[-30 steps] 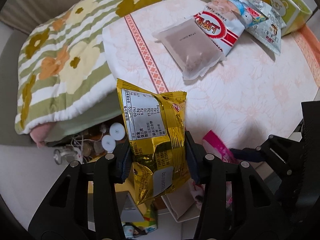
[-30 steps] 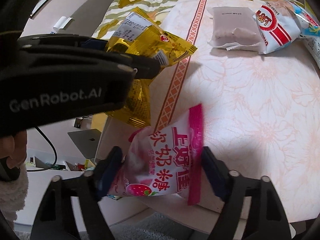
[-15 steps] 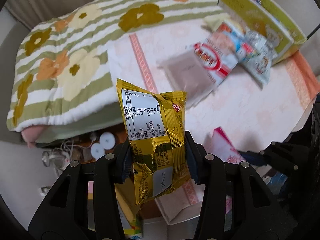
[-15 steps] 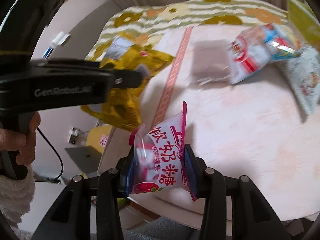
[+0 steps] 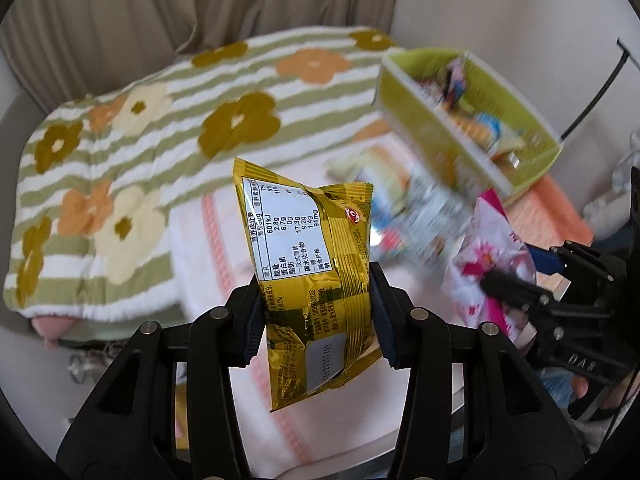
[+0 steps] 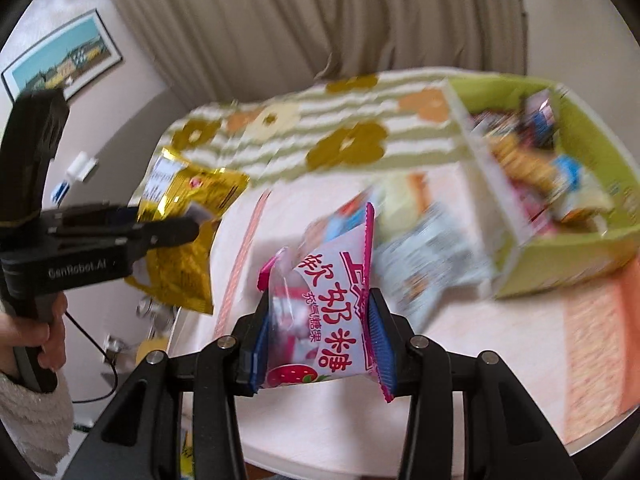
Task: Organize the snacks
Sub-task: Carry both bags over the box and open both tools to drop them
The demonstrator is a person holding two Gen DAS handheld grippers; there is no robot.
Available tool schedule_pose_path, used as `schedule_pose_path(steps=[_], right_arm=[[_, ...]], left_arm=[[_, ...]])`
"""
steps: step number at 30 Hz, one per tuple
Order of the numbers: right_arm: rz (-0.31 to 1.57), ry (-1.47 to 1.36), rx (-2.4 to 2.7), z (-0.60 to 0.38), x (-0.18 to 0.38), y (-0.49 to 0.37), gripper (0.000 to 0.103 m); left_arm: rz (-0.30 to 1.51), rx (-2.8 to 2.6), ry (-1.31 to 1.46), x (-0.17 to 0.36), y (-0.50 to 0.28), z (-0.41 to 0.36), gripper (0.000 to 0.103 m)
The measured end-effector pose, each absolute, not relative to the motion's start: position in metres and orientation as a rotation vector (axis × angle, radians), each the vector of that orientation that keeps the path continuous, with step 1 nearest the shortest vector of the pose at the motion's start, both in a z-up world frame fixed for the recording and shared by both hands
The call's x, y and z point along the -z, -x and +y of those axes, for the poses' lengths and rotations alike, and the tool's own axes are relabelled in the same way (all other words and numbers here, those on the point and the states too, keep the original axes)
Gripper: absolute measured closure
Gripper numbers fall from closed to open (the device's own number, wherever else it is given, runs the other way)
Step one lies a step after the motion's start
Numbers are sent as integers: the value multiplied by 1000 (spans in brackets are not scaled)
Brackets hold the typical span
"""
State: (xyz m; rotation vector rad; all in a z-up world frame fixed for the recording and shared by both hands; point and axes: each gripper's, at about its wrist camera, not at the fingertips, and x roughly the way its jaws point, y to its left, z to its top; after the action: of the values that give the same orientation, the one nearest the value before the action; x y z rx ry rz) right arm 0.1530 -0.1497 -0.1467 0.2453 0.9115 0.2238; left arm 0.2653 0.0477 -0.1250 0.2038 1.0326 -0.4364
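A flowered, green-striped blanket (image 5: 132, 168) covers the left and far side of the scene, with beige curtains (image 6: 320, 20) behind it. The left tongs (image 5: 316, 316) are clamped tight on a gold snack packet (image 5: 312, 280), which stands upright between the pads with its white nutrition panel facing the camera, lifted clear above the desk (image 5: 208, 264) and its pale pink cloth. A hand (image 6: 44, 336) in a fuzzy white sleeve grips that tool's handle. Further right, the right tongs (image 6: 316, 344) are closed on a pink-and-white strawberry candy bag (image 6: 332, 320), also held off the desk. Beyond them several loose snack packets (image 6: 432, 256) lie blurred on the cloth. At the far right a lime-green box (image 6: 560, 248) sits on the desk, holding a jumble of assorted snacks.
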Motion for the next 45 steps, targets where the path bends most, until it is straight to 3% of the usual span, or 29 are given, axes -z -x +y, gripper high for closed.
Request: schedule_pose_path(steps=[15,23,31,33,35,36,45], right_arm=[[818,-206,-154,-367,88,-201,63],[873,-242,-147,-425,111,-217,63],[936,-287,-132,-447,135,-224,63],[947,-279,-131,-447,138,-226,63],[953,-274,-131,-448,140,-228,63],[956,-275,-136,-447,142,-229,63],[964,-294,-151,-443,146,-224,63]], left_arm=[[957,482,-77,90,-306,-155,61],[1015,502,-60,126,-321,-234,61],[1057,493,-87,163,-325,-263,59],[1062,467,-111,169,-324,-264,53],[1059,429,-132,174,-323,-262,29],[1056,421,-131,175,-324,-260,12],[1024,416,-83,159,-309,-229,10]])
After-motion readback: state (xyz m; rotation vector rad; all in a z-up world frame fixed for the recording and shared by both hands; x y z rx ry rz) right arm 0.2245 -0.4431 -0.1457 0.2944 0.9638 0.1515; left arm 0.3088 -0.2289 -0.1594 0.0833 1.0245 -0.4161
